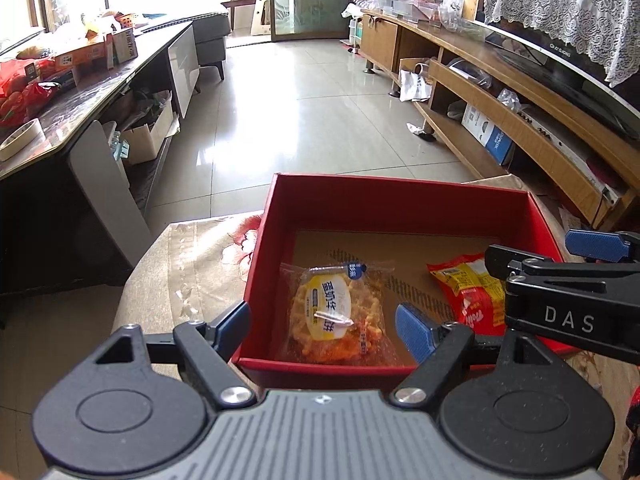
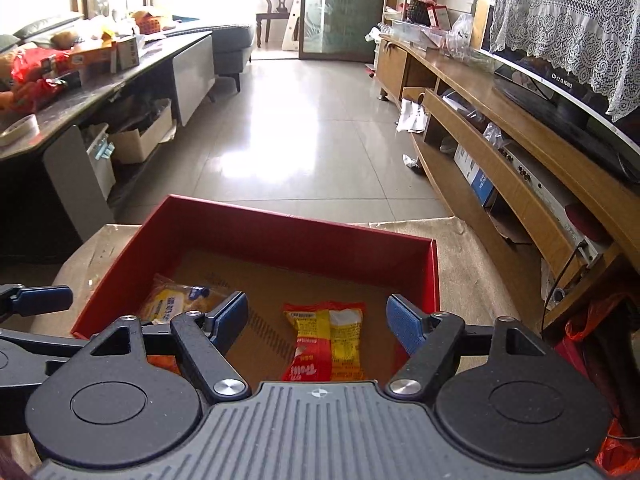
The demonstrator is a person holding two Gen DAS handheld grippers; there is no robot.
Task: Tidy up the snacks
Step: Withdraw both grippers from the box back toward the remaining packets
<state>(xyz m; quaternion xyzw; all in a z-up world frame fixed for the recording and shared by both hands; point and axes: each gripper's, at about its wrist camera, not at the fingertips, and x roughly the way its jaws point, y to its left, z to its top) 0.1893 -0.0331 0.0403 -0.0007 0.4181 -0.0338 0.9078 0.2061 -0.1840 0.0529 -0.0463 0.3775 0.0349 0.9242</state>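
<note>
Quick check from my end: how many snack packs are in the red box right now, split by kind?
Clear pack with yellow label: 1
Red and yellow pack: 1
Total in the red box: 2
Neither gripper holds anything: left gripper and right gripper are both open.

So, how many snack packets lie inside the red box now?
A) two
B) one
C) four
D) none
A: the red box holds just the clear waffle packet and the red-and-yellow packet, both flat on its cardboard floor.
</note>
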